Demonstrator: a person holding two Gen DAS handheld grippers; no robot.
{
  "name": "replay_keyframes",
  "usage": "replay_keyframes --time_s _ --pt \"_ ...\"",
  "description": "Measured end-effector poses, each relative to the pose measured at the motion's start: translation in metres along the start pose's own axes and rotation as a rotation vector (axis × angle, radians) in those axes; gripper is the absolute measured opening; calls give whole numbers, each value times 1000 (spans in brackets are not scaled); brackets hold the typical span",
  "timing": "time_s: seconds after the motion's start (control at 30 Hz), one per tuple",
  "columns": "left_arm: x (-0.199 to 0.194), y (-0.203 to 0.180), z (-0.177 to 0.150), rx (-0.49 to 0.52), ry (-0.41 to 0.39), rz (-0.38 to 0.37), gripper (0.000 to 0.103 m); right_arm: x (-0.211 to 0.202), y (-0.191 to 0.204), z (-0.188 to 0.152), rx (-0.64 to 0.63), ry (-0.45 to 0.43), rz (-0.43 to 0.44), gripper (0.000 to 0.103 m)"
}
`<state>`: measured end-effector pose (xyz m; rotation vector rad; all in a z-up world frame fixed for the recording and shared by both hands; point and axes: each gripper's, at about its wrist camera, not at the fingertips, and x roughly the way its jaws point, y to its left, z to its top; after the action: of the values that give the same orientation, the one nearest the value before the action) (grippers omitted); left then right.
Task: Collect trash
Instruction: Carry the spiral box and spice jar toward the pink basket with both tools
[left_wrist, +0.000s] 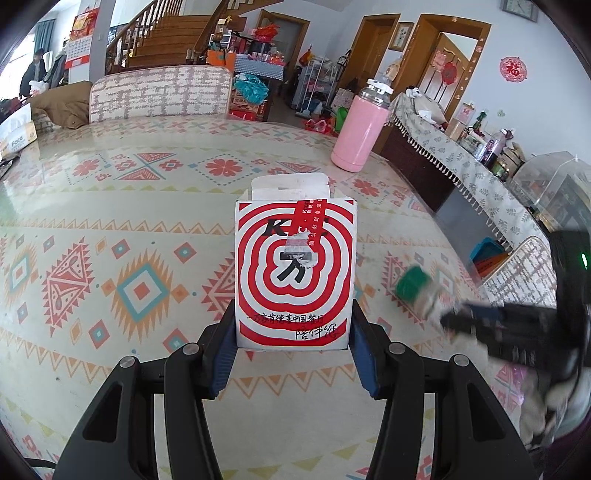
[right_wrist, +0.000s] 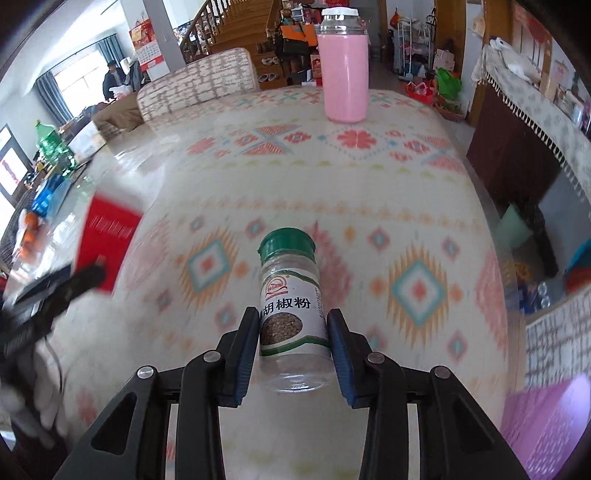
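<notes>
Both bits of trash look picked up at this point. The left tool (left_wrist: 293, 328) is clamped on a red-and-white paper carton (left_wrist: 295, 273), its blue pads pressed against the two side walls near the bottom. The carton stands upright between them, its top flaps open, with torn tape down the front. The right tool (right_wrist: 292, 347) is squeezed on a pepper shaker (right_wrist: 291, 317), gripping the label area, shaker upright and maybe tilted a touch.

So the grabbing part seems done for these two. What's left, I'd guess, is getting them to a bin, and I don't see any bin or bag in either view, so no idea where they go. The shaker looks lifted clear of the counter (right_wrist: 369, 192); for the carton I honestly can't tell.

Materials: the carton is thin printed cardboard, flat-sided, probably crushes easily. The shaker is a clear plastic cylinder with a green ribbed cap and glossy paper label, looks nearly empty. The counter has a shiny patterned cover, geometric diamonds and flowers. Further back a pink bottle (right_wrist: 343, 74) with a clear lid stands on it, well apart from both tools, smooth-looking, probably not trash.
</notes>
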<state>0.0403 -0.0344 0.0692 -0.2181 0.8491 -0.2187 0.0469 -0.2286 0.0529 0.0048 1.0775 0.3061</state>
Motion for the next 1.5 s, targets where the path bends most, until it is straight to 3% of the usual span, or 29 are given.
replay_keyframes --time_s 0.17,0.5,0.57,0.6,0.63,0.77,1.0,1.07,1.2,1.33,1.5 --pt "3 -3 -1 14 9 -4 54 0 8 -22 -10 29 -21 41" --pt "5 -6 -2 29 15 8 54 35 20 -7 -11 40 -108 54" --pt "6 -7 -2 36 20 13 53 37 21 -5 -8 34 -118 53" --pt "7 -8 -2 38 22 13 53 36 21 -5 -2 35 -118 47" --pt "7 -9 -2 39 23 12 53 34 18 -5 20 38 -95 40" --pt "5 -11 -2 47 16 5 53 20 5 -11 137 9 14 40" --pt "2 -18 -4 69 8 -15 54 -16 -24 -33 400 -69 358 40" --pt "2 -21 -5 79 11 -23 54 -27 -27 -41 434 -93 418 40" --pt "2 -35 -11 107 35 -56 53 -52 -20 -54 406 -144 353 40" --pt "-1 -66 -25 177 78 -104 53 -84 -12 -82 361 -201 151 40" --pt "-10 -112 -50 289 121 -131 53 -107 -16 -118 370 -223 5 40"
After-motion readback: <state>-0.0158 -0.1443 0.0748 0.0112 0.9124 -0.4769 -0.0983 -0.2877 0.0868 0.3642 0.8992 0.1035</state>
